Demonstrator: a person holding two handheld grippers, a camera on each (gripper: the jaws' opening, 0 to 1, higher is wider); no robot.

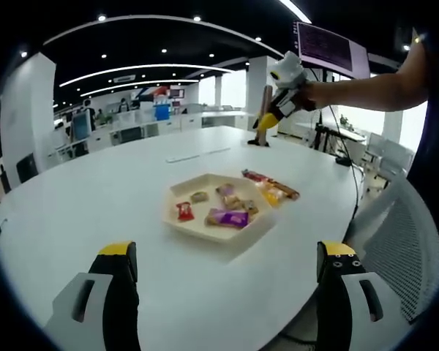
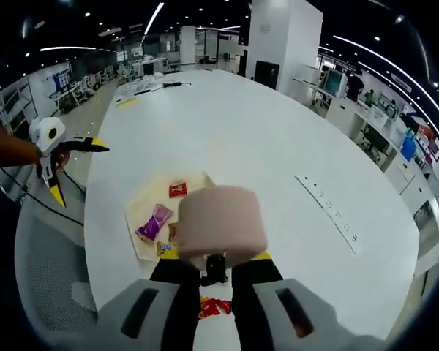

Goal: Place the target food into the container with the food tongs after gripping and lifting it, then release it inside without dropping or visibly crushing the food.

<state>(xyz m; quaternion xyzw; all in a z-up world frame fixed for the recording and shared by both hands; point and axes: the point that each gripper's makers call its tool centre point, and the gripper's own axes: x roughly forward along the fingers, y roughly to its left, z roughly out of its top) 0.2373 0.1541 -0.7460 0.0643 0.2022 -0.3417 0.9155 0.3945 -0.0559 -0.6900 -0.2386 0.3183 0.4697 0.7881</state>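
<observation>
Open-plan office, big white oval table filling the frame centre in both views.

Container: beige tray, centre of the left gripper view, already holding several wrapped snacks: red packet, purple packet, a few brownish ones. More wrapped snacks lie on the table just right of the tray, outside it.

Right gripper: clenched on the food tongs, whose pink end blocks lower centre of the right gripper view. Can't tell if any food sits in the tongs. In the left gripper view the gripper sits upper right, well above and beyond the tray.

Left gripper: jaws spread wide, holding nothing, low in frame short of the tray.

Progress, my read: partly done, some food in the tray, pieces still outside. Grip, lift, release remain for those.

Text: none legible. Wrapper print and the monitor at upper right are too small to read.
</observation>
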